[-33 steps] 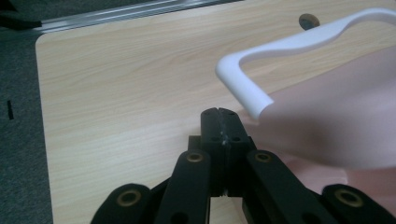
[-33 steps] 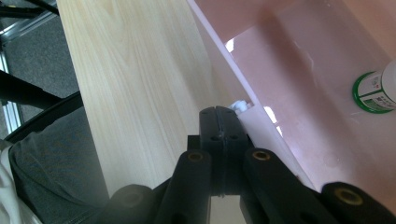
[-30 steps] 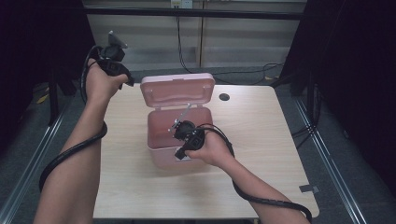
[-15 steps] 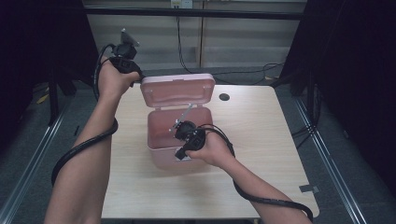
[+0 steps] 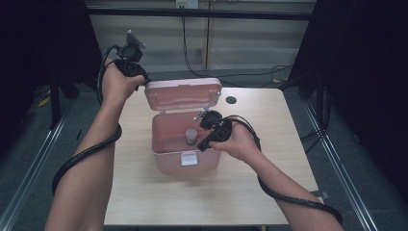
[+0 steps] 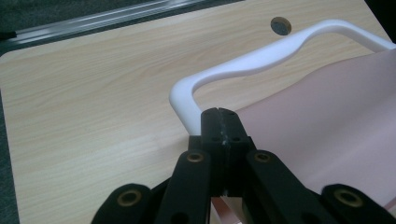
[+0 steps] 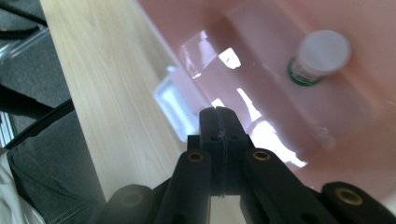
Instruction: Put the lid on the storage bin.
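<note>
Left tool [image 5: 144, 83]: held up at the far left corner of the box, its jaws pressed together beside the lid's white handle in the left gripper view; whether they pinched the lid's edge could not be told.
Box [image 5: 166, 139]: pale pink plastic, rounded corners, a light latch plate on the front wall; it stood near the middle of the counter [image 5: 288, 144], slightly left of centre.
Box lid [image 5: 183, 94]: swung open and standing up behind the box, its pink inner face turned toward the person.
Lid handle [image 6: 261, 58]: a white curved bar on the lid's outer side, arching above the wood.
Box contents: one small bottle [image 5: 191, 136] stood upright on the floor of the box, near its right half.
Bottle look: white round cap, green-banded label below it in the right gripper view [image 7: 322, 55].
Bottle axis: vertical, cap pointing up.
Right tool [image 5: 204, 143]: clenched with nothing between the jaws, hanging over the box's right front rim, pointing down into it, short of the bottle.
Counter: light wood grain, a dark round hole [image 5: 231, 100] near the far edge right of the lid.
</note>
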Tool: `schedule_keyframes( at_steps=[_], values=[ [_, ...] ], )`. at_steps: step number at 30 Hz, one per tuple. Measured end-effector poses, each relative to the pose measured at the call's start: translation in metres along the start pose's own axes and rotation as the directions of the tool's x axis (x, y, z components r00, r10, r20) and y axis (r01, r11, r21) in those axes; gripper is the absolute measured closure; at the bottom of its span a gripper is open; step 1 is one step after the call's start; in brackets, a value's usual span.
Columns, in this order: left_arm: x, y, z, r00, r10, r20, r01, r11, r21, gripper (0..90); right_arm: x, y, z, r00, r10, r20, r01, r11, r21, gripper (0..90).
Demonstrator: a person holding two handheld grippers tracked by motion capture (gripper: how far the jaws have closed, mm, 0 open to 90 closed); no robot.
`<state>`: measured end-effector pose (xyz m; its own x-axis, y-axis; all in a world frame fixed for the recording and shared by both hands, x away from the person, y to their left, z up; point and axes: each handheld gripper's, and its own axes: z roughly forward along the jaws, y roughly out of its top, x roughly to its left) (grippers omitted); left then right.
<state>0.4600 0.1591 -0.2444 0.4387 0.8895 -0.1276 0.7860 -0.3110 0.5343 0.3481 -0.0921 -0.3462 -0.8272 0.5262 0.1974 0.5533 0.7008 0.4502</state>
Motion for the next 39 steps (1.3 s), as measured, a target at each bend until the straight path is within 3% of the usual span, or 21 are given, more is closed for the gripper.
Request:
schedule_keyframes(
  at_steps=[5,11,39],
  values=[
    [-0.002,-0.002,0.002,1.0000,0.002,0.008,-0.002,0.9999,0.013,90.0,-0.016,-0.004,-0.011,0.9994,0.029,0.017,-0.029,0.999,-0.019,90.0],
    [-0.003,-0.004,0.004,0.9999,-0.006,0.011,0.006,0.9999,0.012,90.0,-0.025,-0.005,-0.017,0.9983,0.047,0.036,-0.046,0.998,-0.034,90.0],
    [0.000,-0.014,0.008,0.9995,-0.009,0.029,0.008,0.9996,0.026,90.0,-0.040,0.003,-0.033,0.9941,0.086,0.066,-0.081,0.994,-0.077,90.0]
  ],
)
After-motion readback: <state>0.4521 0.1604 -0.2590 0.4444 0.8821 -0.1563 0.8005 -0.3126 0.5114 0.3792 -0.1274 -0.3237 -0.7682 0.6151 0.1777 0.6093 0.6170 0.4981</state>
